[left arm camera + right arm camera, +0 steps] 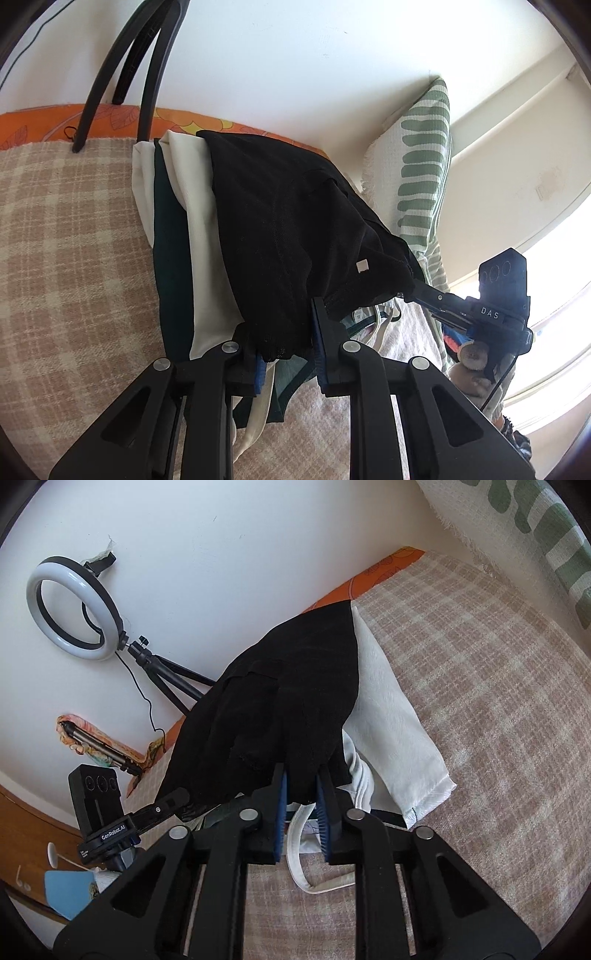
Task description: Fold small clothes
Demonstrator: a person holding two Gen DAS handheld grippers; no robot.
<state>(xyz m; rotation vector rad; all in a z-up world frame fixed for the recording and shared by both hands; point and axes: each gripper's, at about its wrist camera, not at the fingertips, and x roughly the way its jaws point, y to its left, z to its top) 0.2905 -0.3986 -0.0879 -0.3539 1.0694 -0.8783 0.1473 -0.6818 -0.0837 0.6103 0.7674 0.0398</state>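
Left wrist view: the left gripper (pixel 286 347) pinches the near hem of a black garment (pixel 295 229), its fingers closed on the cloth. Ahead and leftward lie a folded white piece (pixel 207 236) and a dark green one (pixel 171 251) on the plaid blanket (pixel 66 236). The right gripper (pixel 413 286) bites the garment's right corner.

Right wrist view: it alone shows a ring light (pixel 74 609) far left. The right gripper (pixel 300 812), angled down, clamps the black garment (pixel 280 709), which drapes ahead over the white piece (pixel 399 731).
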